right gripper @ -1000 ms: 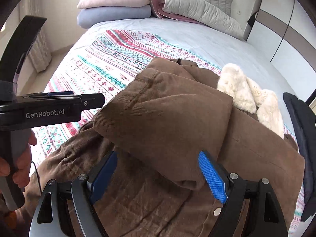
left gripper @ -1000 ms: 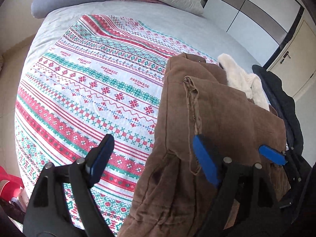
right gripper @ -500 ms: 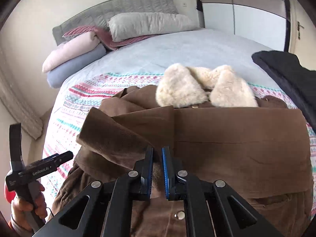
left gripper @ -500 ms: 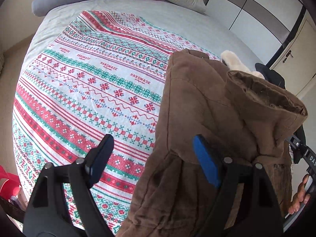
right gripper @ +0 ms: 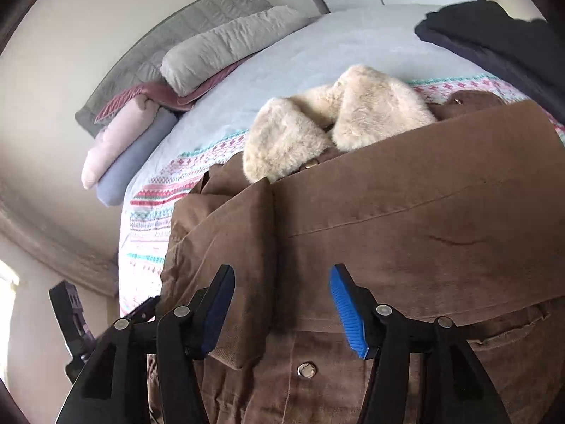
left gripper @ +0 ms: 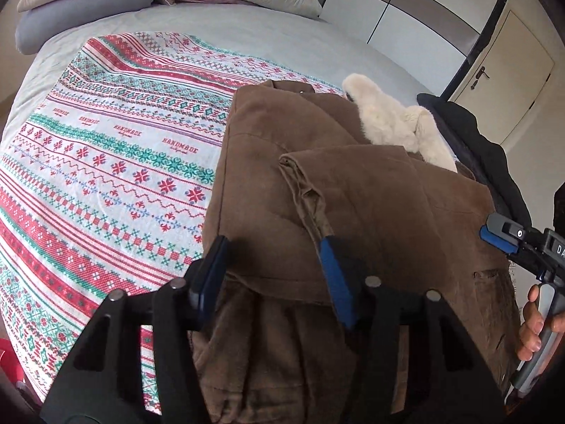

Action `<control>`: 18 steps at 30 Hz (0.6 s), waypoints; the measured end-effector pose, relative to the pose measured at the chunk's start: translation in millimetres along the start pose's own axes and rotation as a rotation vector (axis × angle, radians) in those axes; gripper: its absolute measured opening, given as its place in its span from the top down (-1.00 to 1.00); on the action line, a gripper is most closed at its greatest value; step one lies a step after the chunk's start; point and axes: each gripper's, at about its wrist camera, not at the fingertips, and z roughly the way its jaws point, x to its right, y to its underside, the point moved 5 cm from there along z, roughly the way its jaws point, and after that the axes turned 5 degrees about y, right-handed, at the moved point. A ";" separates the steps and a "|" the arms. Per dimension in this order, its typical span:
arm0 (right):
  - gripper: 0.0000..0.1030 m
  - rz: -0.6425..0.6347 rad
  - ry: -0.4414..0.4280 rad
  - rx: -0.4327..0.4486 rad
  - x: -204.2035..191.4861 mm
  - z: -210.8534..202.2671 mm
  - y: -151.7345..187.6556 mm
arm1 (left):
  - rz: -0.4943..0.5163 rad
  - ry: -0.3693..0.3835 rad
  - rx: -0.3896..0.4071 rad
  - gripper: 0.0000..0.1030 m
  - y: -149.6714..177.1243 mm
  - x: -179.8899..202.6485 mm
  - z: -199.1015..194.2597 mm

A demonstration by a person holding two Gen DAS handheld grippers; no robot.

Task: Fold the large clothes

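A brown coat [left gripper: 282, 183] with a cream fur collar [left gripper: 395, 123] lies on the patterned blanket [left gripper: 106, 162] on the bed. Both sleeves are folded across its front; the right sleeve [right gripper: 423, 226] lies flat over the chest, its cuff near the left sleeve's fold [right gripper: 243, 247]. My left gripper [left gripper: 272, 268] is open just above the coat's left side, holding nothing. My right gripper [right gripper: 282, 304] is open above the folded sleeves, holding nothing. It also shows at the right edge of the left wrist view [left gripper: 501, 236]. The coat's lower part runs under both grippers, out of view.
A dark garment [left gripper: 473, 148] lies on the bed right of the coat. Pillows and rolled bedding [right gripper: 134, 148] stack at the headboard. Wardrobe doors [left gripper: 423, 10] and a room door [left gripper: 505, 70] stand beyond the bed. A red object [left gripper: 5, 357] sits at the bed's lower left.
My right gripper carried the right sleeve across the coat, laid it flat and opened off it. My left gripper stayed open and shifted slightly over the coat's left side.
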 end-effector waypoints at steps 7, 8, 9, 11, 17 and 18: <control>-0.16 -0.585 0.034 -0.056 -136.9 37.2 62.0 | -0.121 -0.015 -0.001 -0.05 -3.3 -37.0 -7.9; -0.16 -0.635 0.042 -0.066 -147.4 44.3 70.7 | -0.140 -0.005 -0.007 0.00 -3.1 -41.4 -7.5; -0.16 -0.681 0.064 -0.072 -154.2 51.8 78.4 | -0.156 0.001 -0.010 0.00 -3.1 -44.8 -7.4; -0.13 -0.759 0.145 -0.066 -160.7 66.7 87.4 | -0.171 0.005 -0.005 0.00 -3.5 -48.7 -8.5; 0.84 -0.583 0.133 0.019 -132.8 43.9 50.2 | -0.148 0.031 -0.002 0.00 -3.0 -42.2 -10.8; 0.84 -0.533 0.135 0.047 -122.0 31.4 38.8 | -0.144 0.036 -0.006 0.00 -2.4 -41.1 -10.6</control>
